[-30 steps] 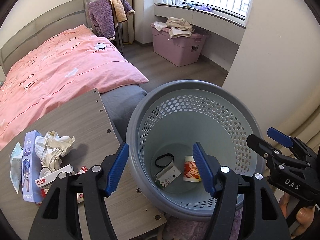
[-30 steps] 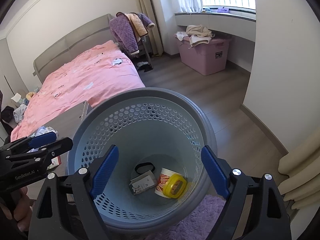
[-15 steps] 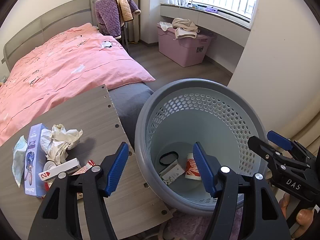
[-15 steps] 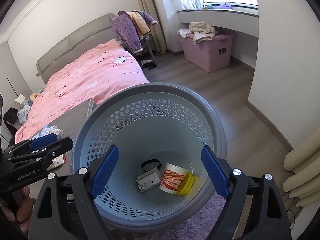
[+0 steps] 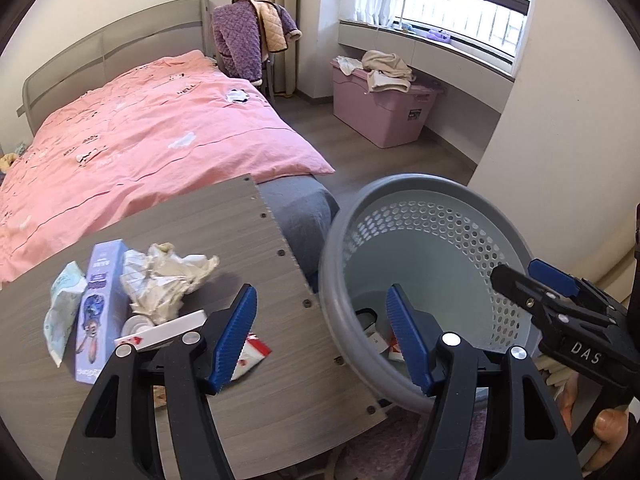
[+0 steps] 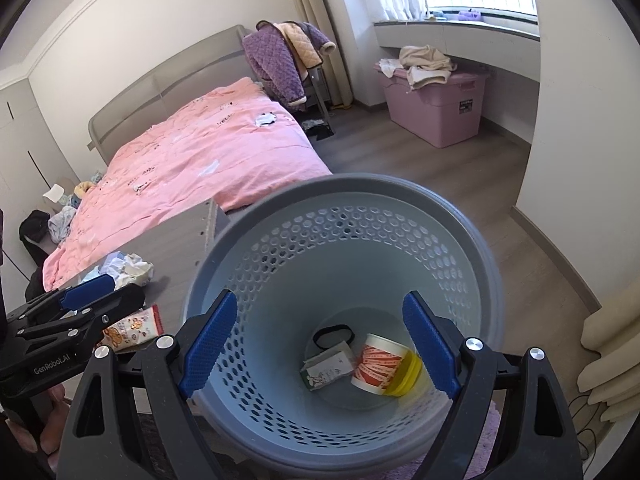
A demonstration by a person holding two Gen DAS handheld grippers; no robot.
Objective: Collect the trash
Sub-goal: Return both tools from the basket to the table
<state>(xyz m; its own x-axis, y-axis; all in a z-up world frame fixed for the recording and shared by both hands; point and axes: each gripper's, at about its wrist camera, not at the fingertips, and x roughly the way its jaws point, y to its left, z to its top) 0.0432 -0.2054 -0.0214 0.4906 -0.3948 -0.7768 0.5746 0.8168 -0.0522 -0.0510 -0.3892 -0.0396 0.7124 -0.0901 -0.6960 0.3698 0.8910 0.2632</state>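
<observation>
Right gripper (image 6: 318,342) spread wide, nothing between the blue pads, hanging over the mouth of the grey perforated wastebasket (image 6: 452,216). Left gripper (image 5: 322,338) also spread, empty, straddling the near right corner of the grey wood-grain tabletop (image 5: 224,216) and the basket's left rim.

Basket contents, three items on the bottom: one black loop (image 6: 334,334) at the far side, one small white carton (image 6: 328,369) in the middle, one red-and-white tub with yellow lid (image 6: 386,364) lying on its side to the right of the carton, touching it or nearly so.

Trash on the tabletop, left of the basket, bunched close: one crumpled paper wad (image 5: 164,280), one tall lilac box (image 5: 100,308) lying flat, one pale blue wrapper (image 5: 62,304) at the far left, one white box with red marking (image 5: 164,330), one red-and-white packet (image 5: 252,354) partly under the left pad, one small round white object, identity unclear.

Far right by the window: one pink lidded storage bin (image 5: 380,116), clothes heaped on its lid.
</observation>
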